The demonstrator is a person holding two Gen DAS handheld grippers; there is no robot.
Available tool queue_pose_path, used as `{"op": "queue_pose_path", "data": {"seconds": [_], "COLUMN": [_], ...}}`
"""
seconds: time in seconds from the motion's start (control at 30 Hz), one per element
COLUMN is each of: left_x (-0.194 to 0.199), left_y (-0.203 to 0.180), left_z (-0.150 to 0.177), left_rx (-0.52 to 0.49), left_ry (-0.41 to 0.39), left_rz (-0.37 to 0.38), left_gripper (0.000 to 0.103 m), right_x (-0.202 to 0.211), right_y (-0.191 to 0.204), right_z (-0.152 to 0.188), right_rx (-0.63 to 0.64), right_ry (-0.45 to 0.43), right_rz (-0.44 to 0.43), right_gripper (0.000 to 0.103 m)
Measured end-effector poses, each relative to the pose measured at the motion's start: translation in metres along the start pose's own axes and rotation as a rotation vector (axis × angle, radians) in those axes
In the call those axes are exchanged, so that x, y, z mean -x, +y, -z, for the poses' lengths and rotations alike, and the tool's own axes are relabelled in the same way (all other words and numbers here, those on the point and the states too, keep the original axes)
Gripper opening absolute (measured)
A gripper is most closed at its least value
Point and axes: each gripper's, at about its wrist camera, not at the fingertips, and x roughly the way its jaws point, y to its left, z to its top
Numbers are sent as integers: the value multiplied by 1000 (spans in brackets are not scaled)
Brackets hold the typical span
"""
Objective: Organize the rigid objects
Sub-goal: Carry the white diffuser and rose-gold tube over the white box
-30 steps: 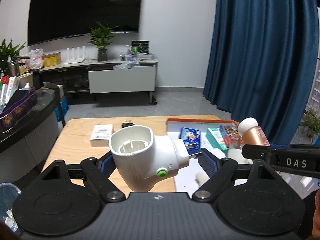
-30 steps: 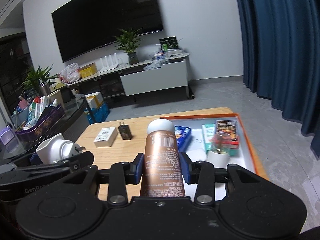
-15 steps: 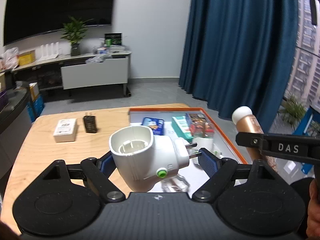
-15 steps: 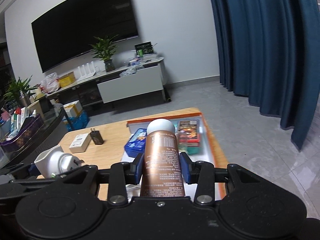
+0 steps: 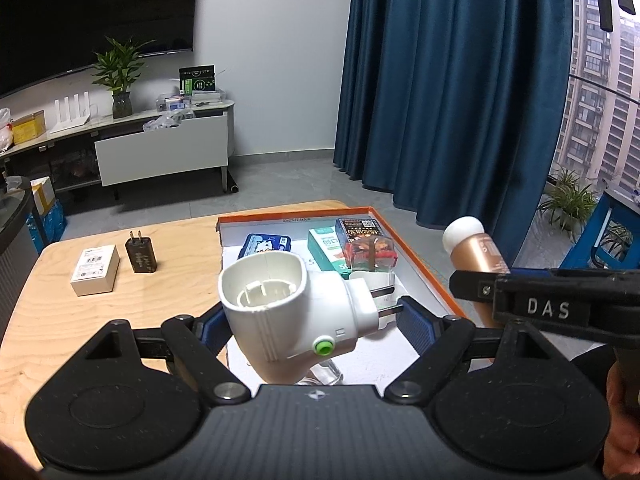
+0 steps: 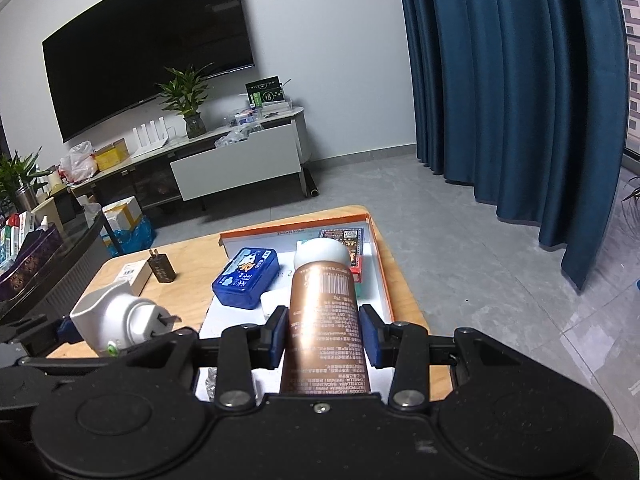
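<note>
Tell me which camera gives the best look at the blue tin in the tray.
The right wrist view: the blue tin lies fully visible there, lid artwork and side wall showing. In the left wrist view the held white plug device covers its near part, leaving only the far edge.

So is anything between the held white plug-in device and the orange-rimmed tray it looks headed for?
Nothing visible blocks it. The left gripper holds the white plug-in device above the orange-rimmed tray. A small clear item and a white plug lie below it.
</note>
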Motion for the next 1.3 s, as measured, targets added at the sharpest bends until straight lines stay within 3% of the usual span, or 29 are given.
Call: {"op": "queue_pose_path", "data": {"seconds": [1.3], "left_x": [-22], "left_y": [4], "left_z": [-4], "left_rx": [68], "left_ry": [51], "left_rz": [-6], "left_gripper": [87], "right_x": [-38], "right_y": [-2], "right_z": [2], "right_rx": [20], "right_ry": [69], "right_rz": [26], "right_gripper": [48]}}
